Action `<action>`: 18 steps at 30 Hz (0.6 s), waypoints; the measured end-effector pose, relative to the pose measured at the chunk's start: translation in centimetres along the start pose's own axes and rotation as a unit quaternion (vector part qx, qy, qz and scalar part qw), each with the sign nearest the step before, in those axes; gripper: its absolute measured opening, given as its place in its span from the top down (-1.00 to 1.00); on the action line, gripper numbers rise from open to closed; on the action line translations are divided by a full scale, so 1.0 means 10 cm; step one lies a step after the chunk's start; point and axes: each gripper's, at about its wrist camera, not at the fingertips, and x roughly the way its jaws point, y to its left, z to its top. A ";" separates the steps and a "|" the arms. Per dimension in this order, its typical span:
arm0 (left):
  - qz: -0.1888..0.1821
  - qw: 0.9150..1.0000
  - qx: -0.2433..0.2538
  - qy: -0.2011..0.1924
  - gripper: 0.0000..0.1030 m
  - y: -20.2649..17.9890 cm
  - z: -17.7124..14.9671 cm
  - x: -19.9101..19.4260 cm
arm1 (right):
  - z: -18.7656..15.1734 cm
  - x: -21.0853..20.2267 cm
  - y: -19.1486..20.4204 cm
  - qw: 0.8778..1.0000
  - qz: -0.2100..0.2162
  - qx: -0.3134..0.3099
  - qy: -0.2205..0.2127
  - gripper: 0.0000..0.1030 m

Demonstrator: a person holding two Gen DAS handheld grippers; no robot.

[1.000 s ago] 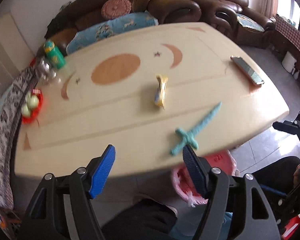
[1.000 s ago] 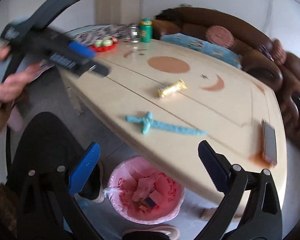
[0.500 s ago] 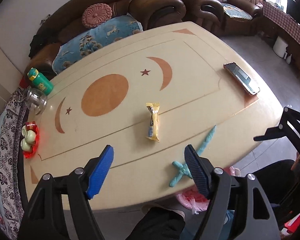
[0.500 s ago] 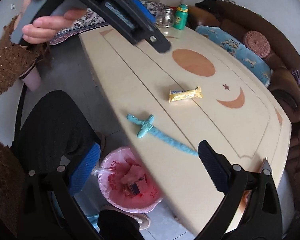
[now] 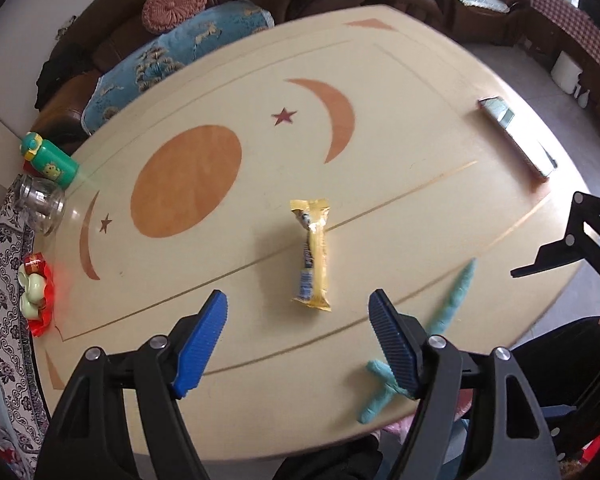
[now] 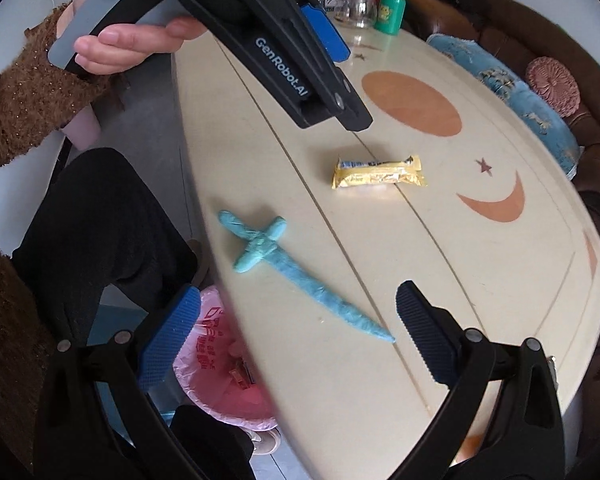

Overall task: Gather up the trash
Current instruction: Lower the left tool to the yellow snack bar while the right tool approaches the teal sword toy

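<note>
Both tongs are advancing over the bench [image 5: 420, 92] from its near edge, the wide, empty left tongs [image 5: 298, 340] now framing the yellow wrapper [image 5: 312, 252], the right tongs [image 6: 298, 340], equally wide, nearing the blue clay sword [image 6: 284, 268]

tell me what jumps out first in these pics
A yellow snack wrapper lies mid-table, just ahead of the open left gripper. A blue clay sword lies near the table's front edge, between the open right gripper's fingers in its view. Below that edge sits a pink-lined bin with trash inside.
</note>
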 end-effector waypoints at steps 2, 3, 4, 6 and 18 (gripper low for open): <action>0.005 1.000 -0.005 0.008 -0.39 0.05 0.04 0.14 | 0.02 0.10 -0.07 1.000 0.005 -0.004 0.006 -0.86; 0.005 1.000 -0.006 0.012 -0.39 0.08 0.06 0.20 | 0.03 0.15 -0.09 1.000 0.008 -0.007 0.010 -0.86; 0.003 1.000 -0.007 0.016 -0.39 0.11 0.08 0.27 | 0.03 0.21 -0.10 1.000 0.011 -0.010 0.013 -0.86; 0.001 1.000 -0.008 0.021 -0.39 0.14 0.10 0.36 | 0.05 0.30 -0.13 0.999 0.018 -0.017 0.021 -0.86; 0.013 0.999 -0.005 0.047 -0.39 0.25 0.25 0.76 | 0.13 0.62 -0.15 0.995 0.051 -0.067 0.060 -0.86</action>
